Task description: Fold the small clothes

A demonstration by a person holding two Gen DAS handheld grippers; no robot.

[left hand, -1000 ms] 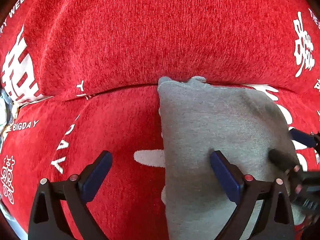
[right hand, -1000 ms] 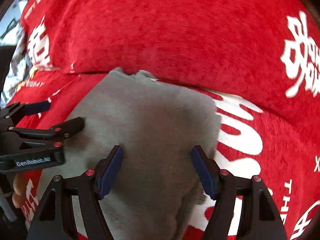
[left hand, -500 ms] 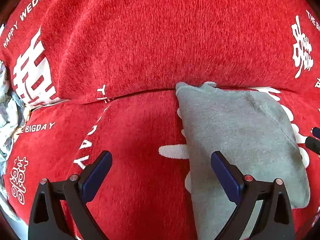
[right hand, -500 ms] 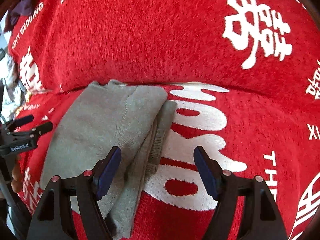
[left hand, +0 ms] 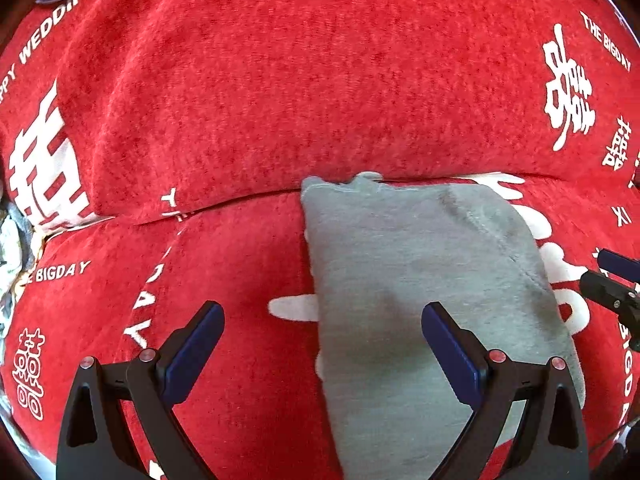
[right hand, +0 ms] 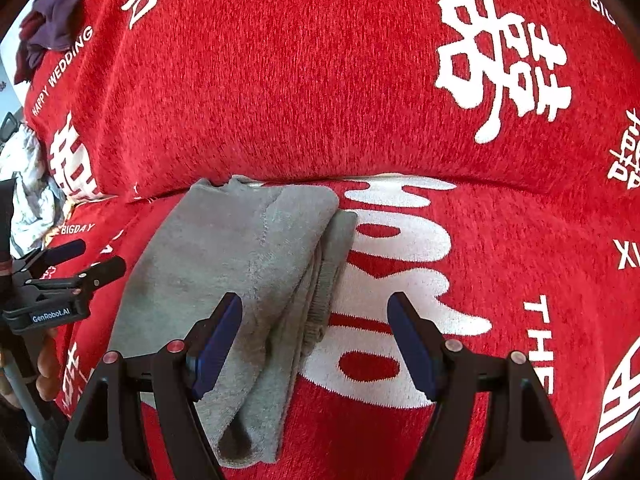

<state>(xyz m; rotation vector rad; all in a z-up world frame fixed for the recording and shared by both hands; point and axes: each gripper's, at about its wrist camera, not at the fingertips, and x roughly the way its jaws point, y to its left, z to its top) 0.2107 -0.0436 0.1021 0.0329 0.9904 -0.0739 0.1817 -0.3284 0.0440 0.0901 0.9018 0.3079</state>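
A folded grey garment [left hand: 420, 288] lies flat on the red sofa seat, its far end at the crease under the backrest. My left gripper [left hand: 320, 332] hangs open above its left edge, nothing between the blue pads. In the right wrist view the same grey garment [right hand: 240, 264] shows stacked layers along its right side, with a ribbed cuff. My right gripper [right hand: 316, 332] is open over that right edge and holds nothing. Each gripper shows in the other's view: the right gripper's fingers [left hand: 612, 280] at the right rim, the left gripper [right hand: 80, 264] at the left with a hand behind it.
The red sofa cover [left hand: 280, 80] with white lettering spans seat and backrest [right hand: 280, 80]. A pale crumpled cloth [right hand: 28, 196] sits at the sofa's left end. Dark purple clothing [right hand: 52, 20] lies on top of the backrest at the far left.
Both grippers have lifted off the grey garment and drawn apart. The right one moved to the right, off the middle to the right edge. The left one backed away, leaving the garment lying folded.
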